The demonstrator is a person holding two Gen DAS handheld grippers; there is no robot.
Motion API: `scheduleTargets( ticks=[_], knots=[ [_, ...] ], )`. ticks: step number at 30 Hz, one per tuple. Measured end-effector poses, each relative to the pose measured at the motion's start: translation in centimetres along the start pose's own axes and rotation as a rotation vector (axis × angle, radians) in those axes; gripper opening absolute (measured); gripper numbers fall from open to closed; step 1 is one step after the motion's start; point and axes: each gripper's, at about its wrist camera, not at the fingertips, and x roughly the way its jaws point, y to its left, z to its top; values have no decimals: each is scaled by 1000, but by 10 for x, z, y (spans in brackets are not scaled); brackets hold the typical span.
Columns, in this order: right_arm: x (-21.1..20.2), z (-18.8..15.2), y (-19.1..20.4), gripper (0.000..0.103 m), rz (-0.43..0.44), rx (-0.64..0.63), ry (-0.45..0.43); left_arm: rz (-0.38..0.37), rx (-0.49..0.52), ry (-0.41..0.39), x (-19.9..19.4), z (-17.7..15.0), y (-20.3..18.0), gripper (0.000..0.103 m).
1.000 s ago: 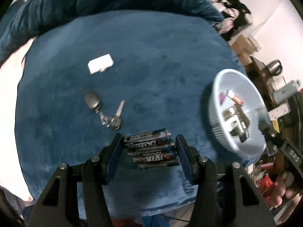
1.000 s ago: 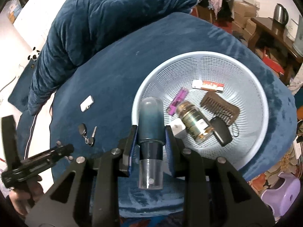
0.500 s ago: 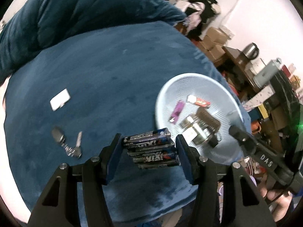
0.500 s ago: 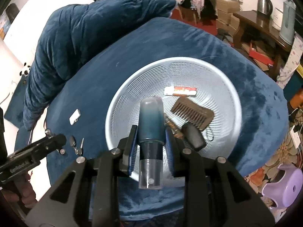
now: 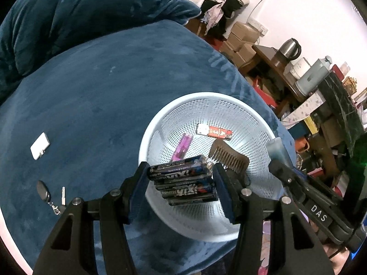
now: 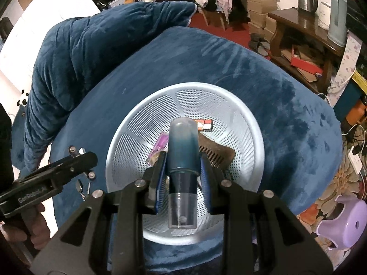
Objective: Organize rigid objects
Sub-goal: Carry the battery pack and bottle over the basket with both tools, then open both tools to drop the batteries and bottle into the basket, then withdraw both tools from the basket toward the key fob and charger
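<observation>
Currently you carry two loads above the pale blue basket point(image 5: 146, 137): your left gripper point(image 5: 182, 180) clamps a pack of batteries point(image 5: 183, 181), your right gripper point(image 6: 182, 169) is closed on a teal spray bottle point(image 6: 182, 151). Already in the basket: a brown comb point(image 5: 229, 160), a purple item point(image 5: 182, 146), a red-and-white packet point(image 5: 214, 132). Left on the blue cover, far left: a white card point(image 5: 40, 145) and a key fob with key point(image 5: 45, 192). Judged past halfway.

I note both tools share one build: left gripper point(image 5: 181, 183) and right gripper point(image 6: 182, 174) have matte black angular frames, round silver screws at the joints and blue pads point(image 5: 137, 190). White lettering marks each body at the frame edges.
</observation>
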Motion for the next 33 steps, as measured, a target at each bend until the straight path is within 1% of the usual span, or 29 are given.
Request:
scheduleTargets(
  ticks=[4,5,6,7,8,9,10,11,13,16,18,23,33],
  knots=[
    [0,4,-5,30,-2,7,-11,6,13,9,13,5,-6,59],
    [0,5,-6,30,4,12,-12,21,18,21,17,6,-7,59],
    [1,6,-8,33,6,18,-4,43,19,26,19,6,-8,62],
    [1,6,-10,46,1,23,-1,59,20,25,20,5,-8,73],
    [0,6,-11,61,-9,28,-3,64,20,17,18,3,-8,83],
    [-2,6,-13,68,-18,33,-15,62,18,13,16,2,-7,88],
    [-3,5,-14,78,-23,35,-22,51,17,14,14,1,-5,97],
    [-5,5,-15,85,-29,39,-29,45,16,14,12,-1,-4,101],
    [-7,4,-17,91,-32,44,-29,58,15,9,8,-3,0,103],
    [-5,3,-15,101,-50,36,-5,85,10,10,3,-6,6,103],
    [-5,2,-13,103,-68,24,4,91,5,12,1,-8,10,103],
    [-5,-4,-5,103,-92,-2,20,110,-1,18,-5,-16,21,103],
    [0,-19,8,103,-129,-36,67,118,-36,19,-14,-28,41,103]
  ],
)
